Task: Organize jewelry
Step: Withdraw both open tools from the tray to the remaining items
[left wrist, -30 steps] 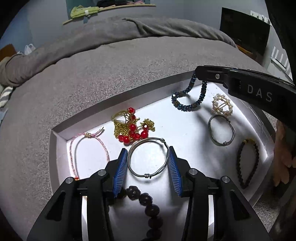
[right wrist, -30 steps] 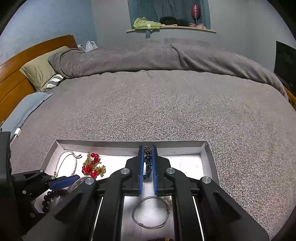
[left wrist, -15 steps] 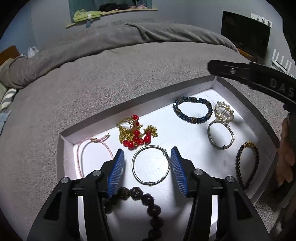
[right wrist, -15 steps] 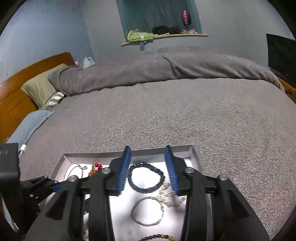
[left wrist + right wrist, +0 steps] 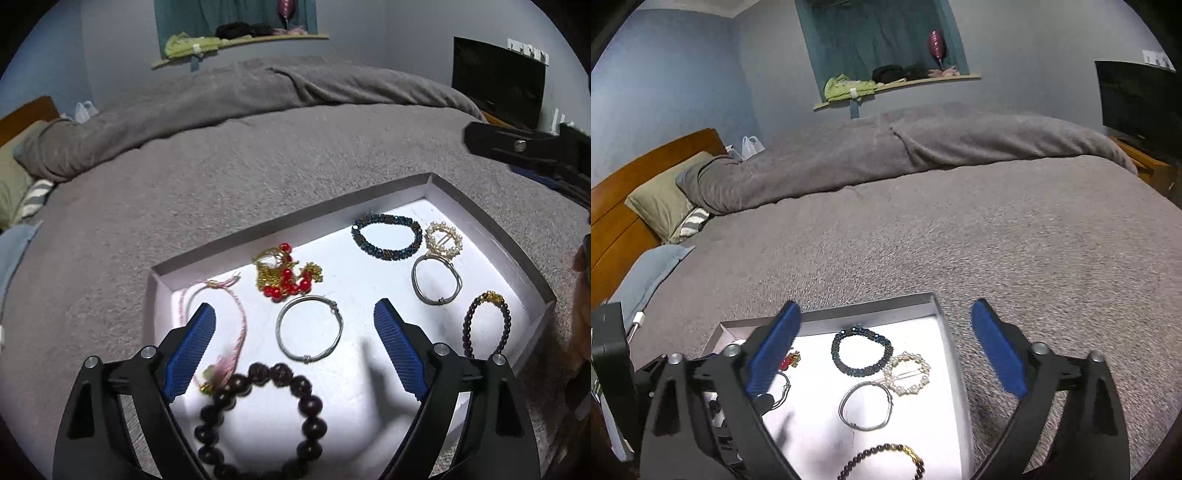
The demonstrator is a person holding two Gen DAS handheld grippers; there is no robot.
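Observation:
A shallow white tray (image 5: 491, 236) (image 5: 955, 369) lies on the grey bed with jewelry spread in it. The dark blue bead bracelet (image 5: 386, 236) (image 5: 861, 350) lies flat at the far right, beside a pearl clip (image 5: 443, 239) (image 5: 908, 373). A silver bangle (image 5: 309, 328) lies mid-tray, below a red and gold piece (image 5: 286, 278). My left gripper (image 5: 294, 345) hovers over the silver bangle, its jaws opening wide, nothing between the pads. My right gripper (image 5: 886, 356) hangs above the blue bracelet, jaws opening, touching nothing.
Also in the tray are a pink cord bracelet (image 5: 236, 317), a big dark wooden bead bracelet (image 5: 258, 413), a second silver bangle (image 5: 437, 280) (image 5: 866, 406) and a thin dark bead bracelet (image 5: 485, 323) (image 5: 882, 461). A folded grey duvet (image 5: 905, 147) and pillows (image 5: 661, 195) lie behind.
The right gripper let go of the blue bracelet, which now lies flat in the tray, and lifted back with jaws spreading. The left gripper's jaws widened and drew back from the silver bangle.

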